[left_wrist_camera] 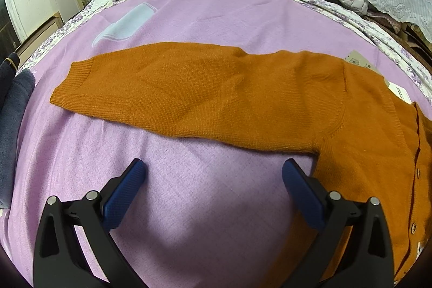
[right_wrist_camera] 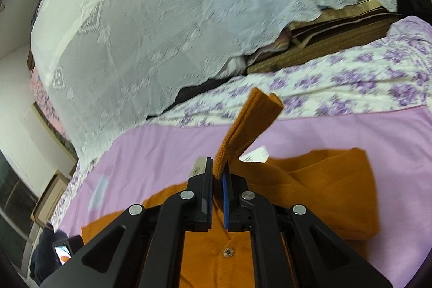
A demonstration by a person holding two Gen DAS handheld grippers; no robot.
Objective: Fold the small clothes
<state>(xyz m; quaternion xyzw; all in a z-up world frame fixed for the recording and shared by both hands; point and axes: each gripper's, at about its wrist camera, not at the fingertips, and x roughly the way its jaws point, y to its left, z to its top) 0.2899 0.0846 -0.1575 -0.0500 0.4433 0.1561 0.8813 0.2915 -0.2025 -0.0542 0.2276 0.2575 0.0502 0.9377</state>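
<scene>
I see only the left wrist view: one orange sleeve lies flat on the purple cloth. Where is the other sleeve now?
Observer: The right gripper holds the other sleeve's cuff, lifted above the cardigan.
Operator: Is that gripper closed on it?
Observer: Yes, its jaws are shut on the cuff, which sticks out beyond the fingertips.
Operator: Does the rest of that sleeve lie flat?
Observer: No, the other sleeve is bunched to the right of the gripper, over the purple cloth.
</scene>
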